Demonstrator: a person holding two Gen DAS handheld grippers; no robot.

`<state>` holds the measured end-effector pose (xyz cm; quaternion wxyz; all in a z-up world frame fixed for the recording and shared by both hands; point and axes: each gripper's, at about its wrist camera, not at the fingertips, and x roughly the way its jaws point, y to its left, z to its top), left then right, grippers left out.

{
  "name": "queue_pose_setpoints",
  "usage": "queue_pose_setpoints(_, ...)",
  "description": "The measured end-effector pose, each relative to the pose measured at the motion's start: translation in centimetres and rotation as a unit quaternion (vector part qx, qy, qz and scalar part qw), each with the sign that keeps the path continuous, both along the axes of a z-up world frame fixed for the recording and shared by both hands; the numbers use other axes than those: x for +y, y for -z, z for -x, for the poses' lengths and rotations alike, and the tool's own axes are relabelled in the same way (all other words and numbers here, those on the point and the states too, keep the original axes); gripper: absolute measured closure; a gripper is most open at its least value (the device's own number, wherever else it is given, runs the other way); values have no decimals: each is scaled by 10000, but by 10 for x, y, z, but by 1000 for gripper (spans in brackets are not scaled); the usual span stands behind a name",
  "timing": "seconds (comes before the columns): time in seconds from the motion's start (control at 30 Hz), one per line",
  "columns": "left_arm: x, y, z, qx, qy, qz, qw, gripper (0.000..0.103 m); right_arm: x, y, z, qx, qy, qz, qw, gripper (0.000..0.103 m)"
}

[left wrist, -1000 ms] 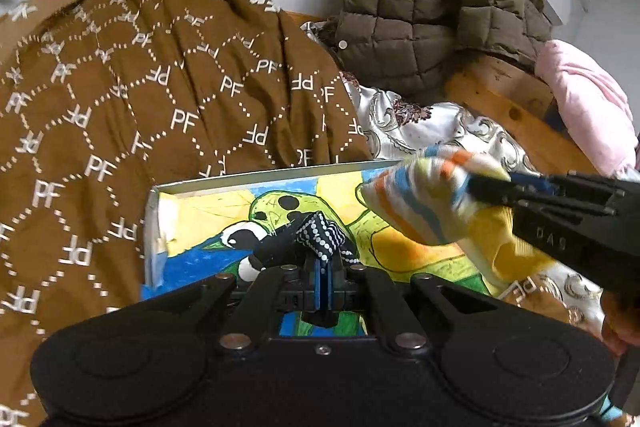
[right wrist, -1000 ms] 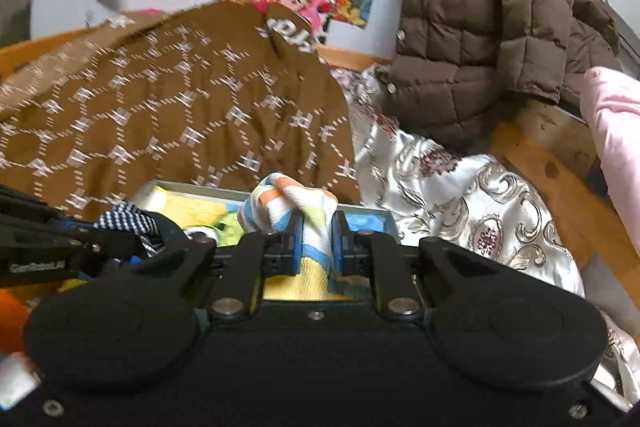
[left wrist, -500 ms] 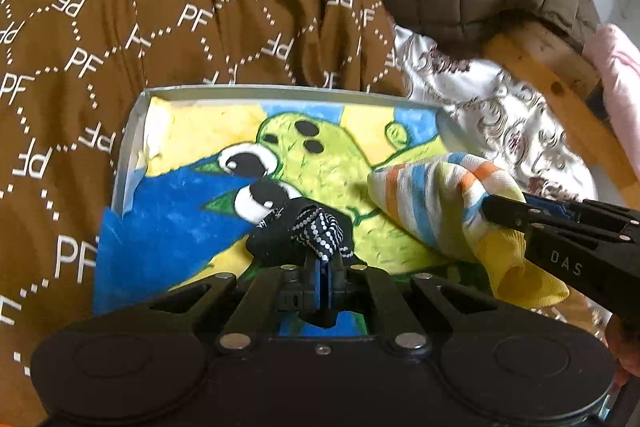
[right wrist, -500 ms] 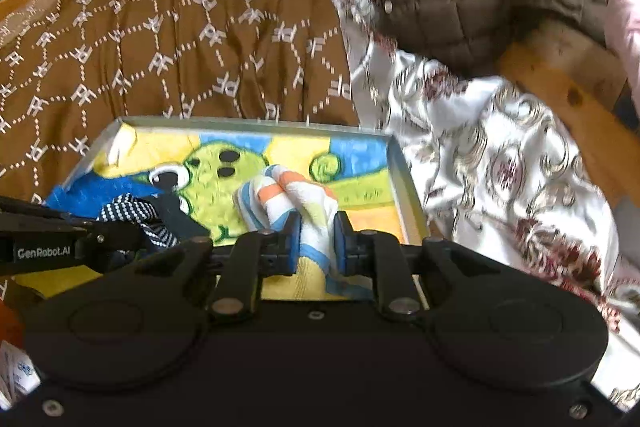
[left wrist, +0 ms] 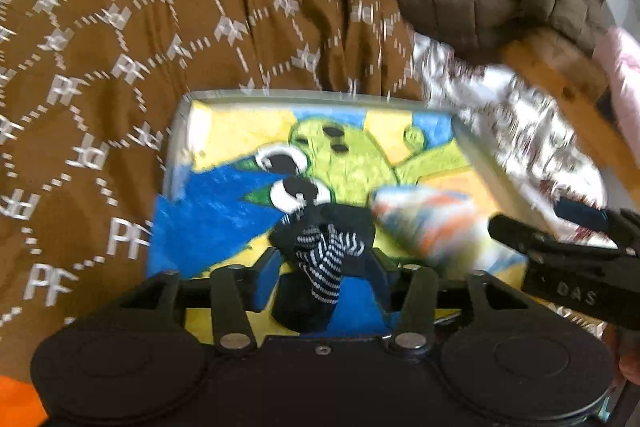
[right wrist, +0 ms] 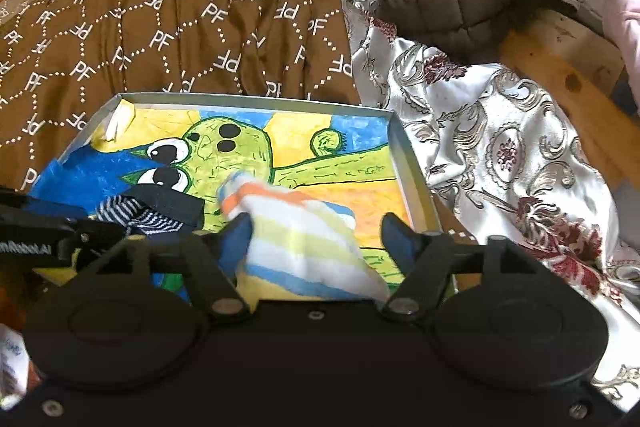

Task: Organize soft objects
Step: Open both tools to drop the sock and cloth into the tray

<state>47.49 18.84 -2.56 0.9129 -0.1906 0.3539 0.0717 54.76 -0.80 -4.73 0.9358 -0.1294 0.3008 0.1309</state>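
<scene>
While both tongs are hanging spread over the tray [right wrist: 412, 167], left tongs [left wrist: 326, 267] are straddling the dark sock [left wrist: 324, 251], right tongs [right wrist: 316, 239] the striped sock [right wrist: 308, 247].

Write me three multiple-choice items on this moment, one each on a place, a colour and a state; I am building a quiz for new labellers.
1. Where does the black sock with white dots lie?
A. on the pink cloth
B. in the painted tray, left of the striped sock
C. on the quilted jacket

2. Which colours stripe the striped sock?
A. red and black
B. green and purple
C. orange, yellow, blue and white

3. How do the two grippers stand?
A. both open
B. both shut
C. only the left open

Key:
1 B: both views show it over the tray's blue and yellow picture, left of the striped one.
2 C: the right wrist view shows those bands.
3 A: the fingers of the left gripper and the right gripper stand wide apart, either side of each sock.
</scene>
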Motion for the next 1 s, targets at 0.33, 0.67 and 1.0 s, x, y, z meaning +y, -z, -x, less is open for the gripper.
queue_pose_setpoints(0.33,-8,-62,95,-1028,-596,-489,9917,24,-27,-53,71,-527,-243,-738,9956,1)
queue_pose_setpoints(0.67,-42,-95,192,-1889,-773,-1332,9698,15,-44,-80,156,-1038,-631,-1453,9819,1)
queue_pose_setpoints(1.0,-87,-100,279,-2369,-923,-1515,9552,7,-78,-84,235,-1496,-557,-2054,9656,1)
